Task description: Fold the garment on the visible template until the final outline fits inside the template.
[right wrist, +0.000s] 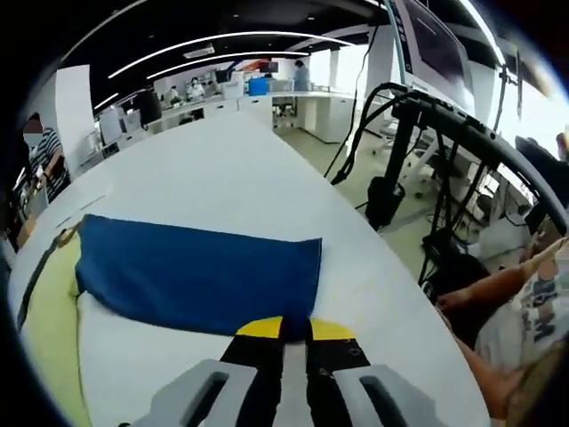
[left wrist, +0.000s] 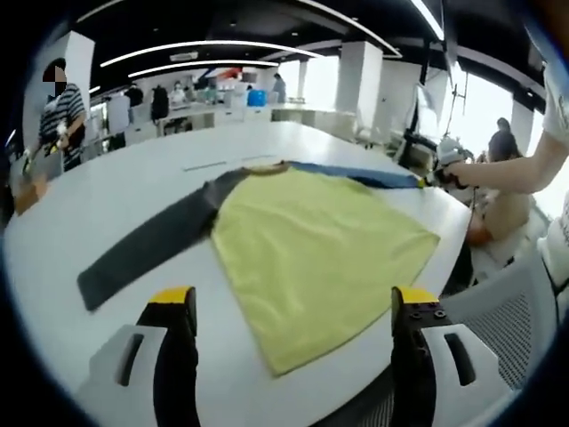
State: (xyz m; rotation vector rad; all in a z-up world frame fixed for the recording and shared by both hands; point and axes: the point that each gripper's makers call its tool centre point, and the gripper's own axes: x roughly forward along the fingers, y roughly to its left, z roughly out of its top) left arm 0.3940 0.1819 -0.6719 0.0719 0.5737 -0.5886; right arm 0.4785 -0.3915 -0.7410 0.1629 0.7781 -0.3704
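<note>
Yellow garment (left wrist: 311,253), grey and blue sleeves outspread

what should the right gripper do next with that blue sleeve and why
Probably draw the blue sleeve inward, across the yellow body. The right gripper has its jaws closed at the sleeve's cuff edge, apparently pinching it, and the sleeve lies stretched straight out over the white table. The left gripper hovers open near the hem, and the grey sleeve is also spread out.
</note>
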